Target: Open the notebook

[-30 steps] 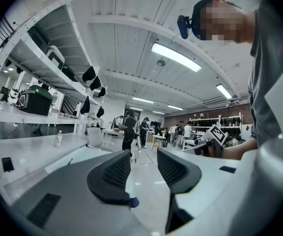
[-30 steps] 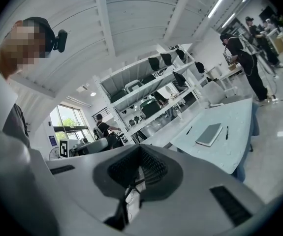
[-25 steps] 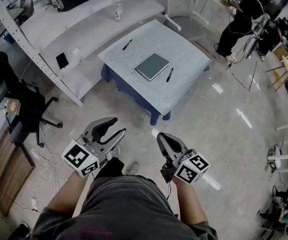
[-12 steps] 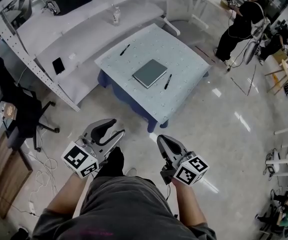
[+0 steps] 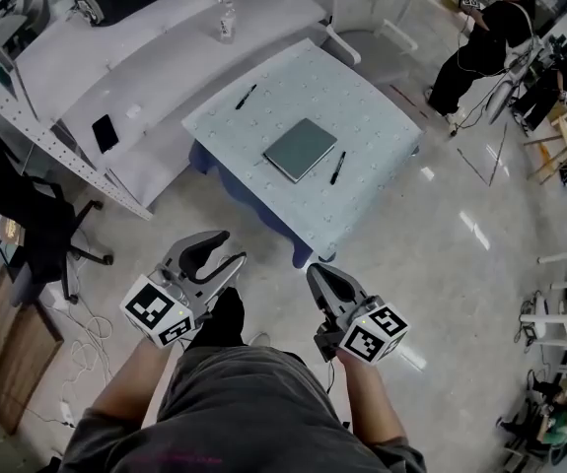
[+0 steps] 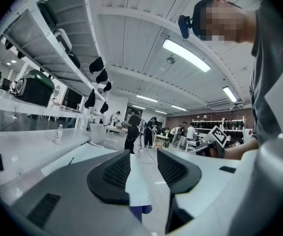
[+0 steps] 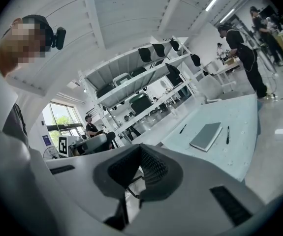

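Nearby, one black pen point(image 5: 337, 168) lies just beside the notebook point(image 5: 301, 149), and a second pen point(image 5: 247, 96) rests well apart from it toward the far side. A white chair point(image 5: 357, 8) stands at the far edge of the surface point(image 5: 362, 106), and a person point(image 5: 475, 42) stands off to its right. Bare glossy floor point(image 5: 441, 264) separates the surface's near corner from both tools. The left hand-held gripper point(image 5: 226, 249) has its jaws apart with nothing between them. The right hand-held gripper point(image 5: 315, 272) has its jaws pressed together, empty. The notebook lies closed and flat near the middle of the surface, its grey-green cover up.
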### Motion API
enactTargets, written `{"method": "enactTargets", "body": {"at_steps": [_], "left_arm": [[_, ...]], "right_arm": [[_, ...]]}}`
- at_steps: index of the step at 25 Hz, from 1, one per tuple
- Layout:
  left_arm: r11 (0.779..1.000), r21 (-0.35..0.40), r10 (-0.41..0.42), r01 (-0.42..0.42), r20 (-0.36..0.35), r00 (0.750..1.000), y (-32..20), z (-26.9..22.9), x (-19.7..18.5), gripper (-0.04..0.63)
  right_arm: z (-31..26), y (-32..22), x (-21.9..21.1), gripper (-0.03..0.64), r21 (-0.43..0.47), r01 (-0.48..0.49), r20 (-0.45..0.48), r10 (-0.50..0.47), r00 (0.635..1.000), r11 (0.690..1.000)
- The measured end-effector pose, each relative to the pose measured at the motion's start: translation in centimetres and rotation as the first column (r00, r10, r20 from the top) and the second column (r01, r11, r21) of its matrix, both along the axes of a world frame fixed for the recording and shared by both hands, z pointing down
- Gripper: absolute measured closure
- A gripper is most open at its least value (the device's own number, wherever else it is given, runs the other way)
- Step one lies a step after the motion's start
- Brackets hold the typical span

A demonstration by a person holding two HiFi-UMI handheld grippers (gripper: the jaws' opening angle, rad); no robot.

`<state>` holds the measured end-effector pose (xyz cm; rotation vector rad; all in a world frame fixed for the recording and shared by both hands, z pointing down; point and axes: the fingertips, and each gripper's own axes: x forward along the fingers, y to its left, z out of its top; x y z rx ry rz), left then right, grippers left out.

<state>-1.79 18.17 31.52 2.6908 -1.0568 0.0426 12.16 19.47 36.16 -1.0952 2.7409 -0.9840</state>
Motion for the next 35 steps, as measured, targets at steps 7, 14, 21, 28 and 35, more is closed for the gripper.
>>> {"method": "enactTargets", "body": {"at_steps": [7,14,21,28,35], "left_arm": [[1.000,-0.024,0.018,-0.018,0.001,1.000,-5.7,1.3,-2.3,0.426],[0.998,-0.031,0.054,-0.054,0.007,0.998,-11.2,2.0,-3.9,0.426],[0.995,-0.045,0.093,-0.093,0.002,0.996,-16.6,3.0,-6.2,0.426],[0.990,-0.042,0.135,-0.135,0.006,0.991,-21.5,3.7,-8.2,0.426],[0.985,-0.040,0.168,-0.167,0.020,0.986,-24.8,4.6,-9.2,0.426]], "right_arm": [[0.8,-5.5,-2.6,0.615,-0.022,-0.009,-0.013,0.009,1.000,1.000],[1.1,-10.6,-4.3,0.615,-0.050,-0.045,-0.033,0.043,0.999,0.998],[1.6,-15.6,-6.5,0.615,-0.067,-0.076,-0.057,0.073,0.996,0.995],[1.6,-20.2,-8.5,0.614,-0.074,-0.121,-0.069,0.116,0.991,0.990],[1.7,-23.3,-9.6,0.615,-0.073,-0.152,-0.084,0.145,0.986,0.986]]}}
